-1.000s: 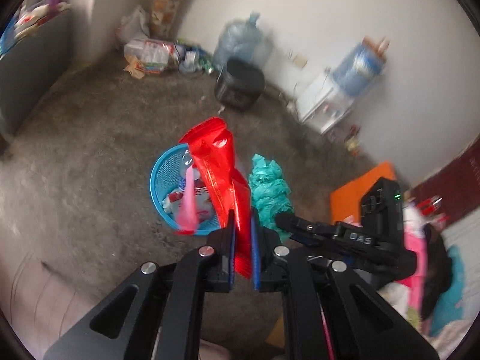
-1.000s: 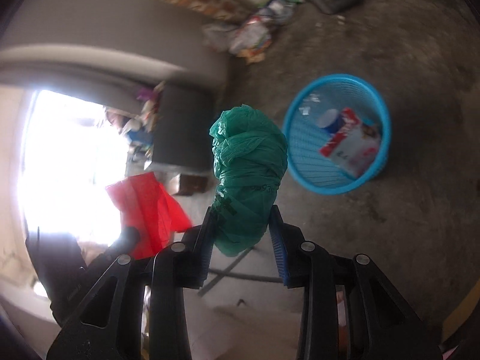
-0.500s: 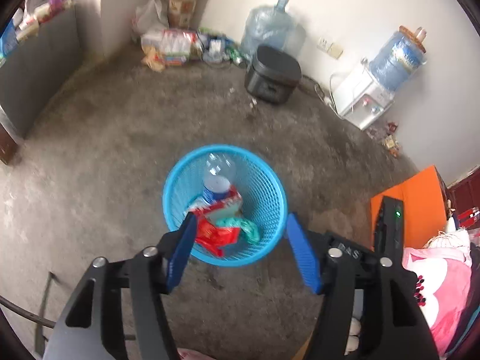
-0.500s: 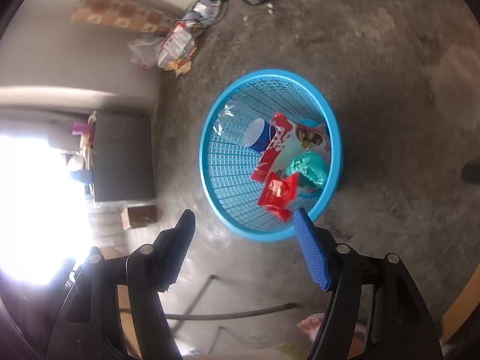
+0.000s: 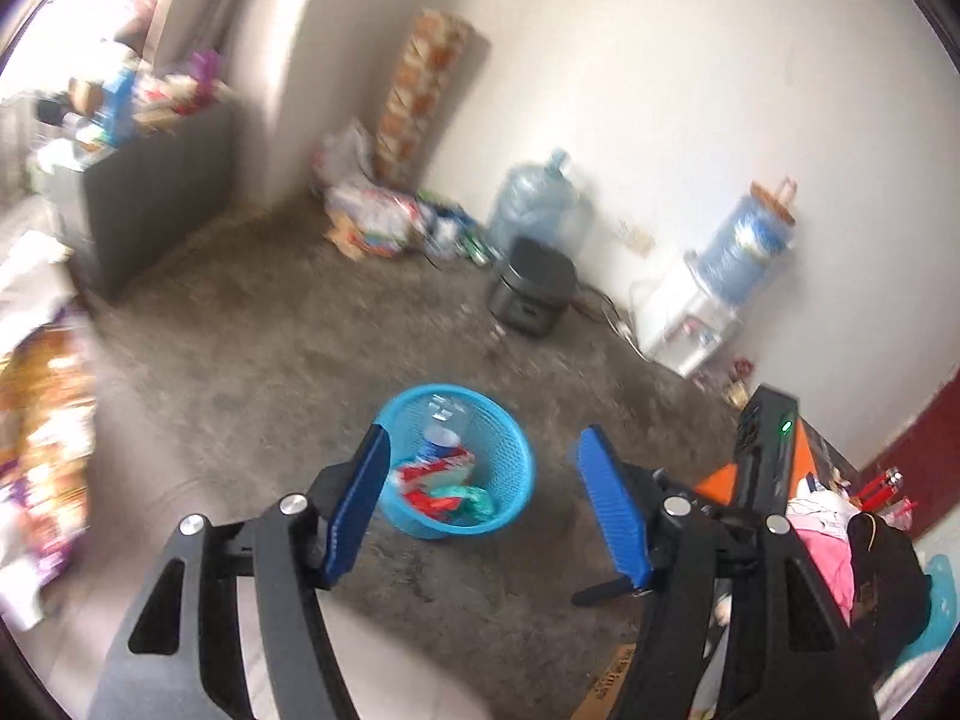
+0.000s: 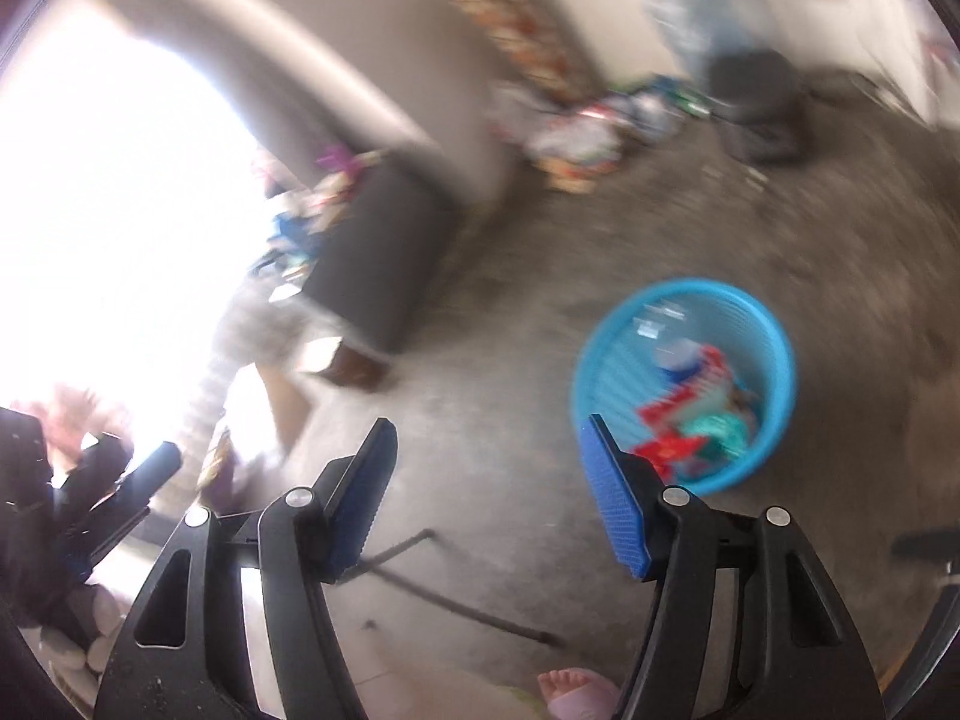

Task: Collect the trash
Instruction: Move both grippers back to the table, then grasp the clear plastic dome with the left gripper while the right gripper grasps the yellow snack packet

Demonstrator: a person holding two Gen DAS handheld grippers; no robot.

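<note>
Blue mesh basket (image 5: 459, 461) now holds the red wrapper (image 5: 433, 503) and the green bag (image 5: 474, 498) that the two grippers carried a second ago. Left gripper (image 5: 486, 504) has just opened and stands wide with nothing between its pads; right gripper (image 6: 489, 495) also gapes empty, its jaws just easing inward. Both drops look done. Bare concrete floor (image 5: 252, 354) lies open around the basket; more litter (image 5: 375, 219) sits against the far wall beside a black cooker (image 5: 531, 294).
</note>
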